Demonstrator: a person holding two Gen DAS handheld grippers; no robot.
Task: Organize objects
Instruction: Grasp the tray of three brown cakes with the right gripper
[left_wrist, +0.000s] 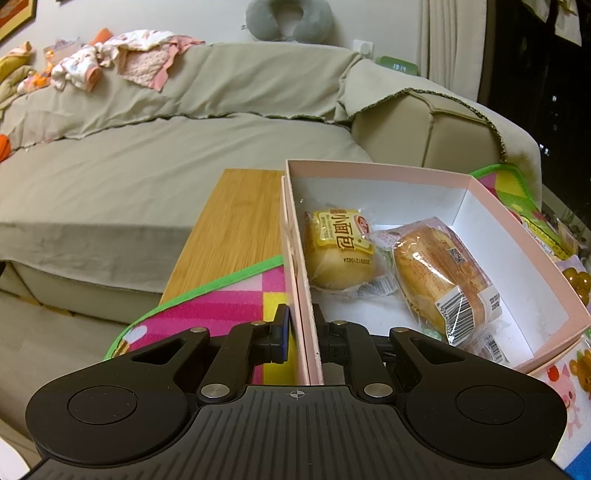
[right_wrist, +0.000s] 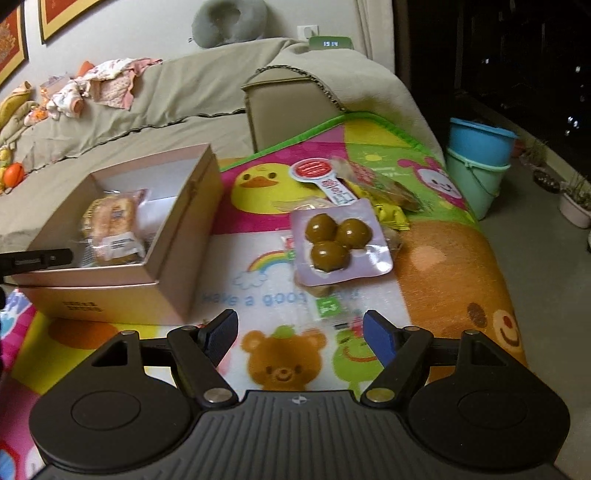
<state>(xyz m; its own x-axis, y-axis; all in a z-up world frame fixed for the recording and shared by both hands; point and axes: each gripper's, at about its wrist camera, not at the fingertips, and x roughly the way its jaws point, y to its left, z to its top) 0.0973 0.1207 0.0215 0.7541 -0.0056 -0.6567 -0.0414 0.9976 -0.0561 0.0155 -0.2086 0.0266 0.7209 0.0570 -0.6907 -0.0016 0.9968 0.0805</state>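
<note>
A pink cardboard box (left_wrist: 491, 192) stands open on a colourful play mat (left_wrist: 229, 295). Two wrapped buns lie inside it: a round one with a yellow label (left_wrist: 341, 254) and a longer one with a barcode (left_wrist: 443, 284). My left gripper (left_wrist: 303, 332) is shut on the box's near-left wall. In the right wrist view the same box (right_wrist: 173, 236) sits at the left. A blister pack of three brown balls (right_wrist: 341, 242) lies ahead of my right gripper (right_wrist: 301, 338), which is open and hovers over the mat (right_wrist: 458, 273) with nothing between its fingers.
More snack packets (right_wrist: 373, 181) are piled behind the blister pack. A clear wrapper (right_wrist: 328, 310) lies just ahead of the right fingers. A wooden board (left_wrist: 232, 225) and a grey-covered sofa (left_wrist: 147, 158) lie beyond the box. Two stacked buckets (right_wrist: 480, 162) stand on the floor at right.
</note>
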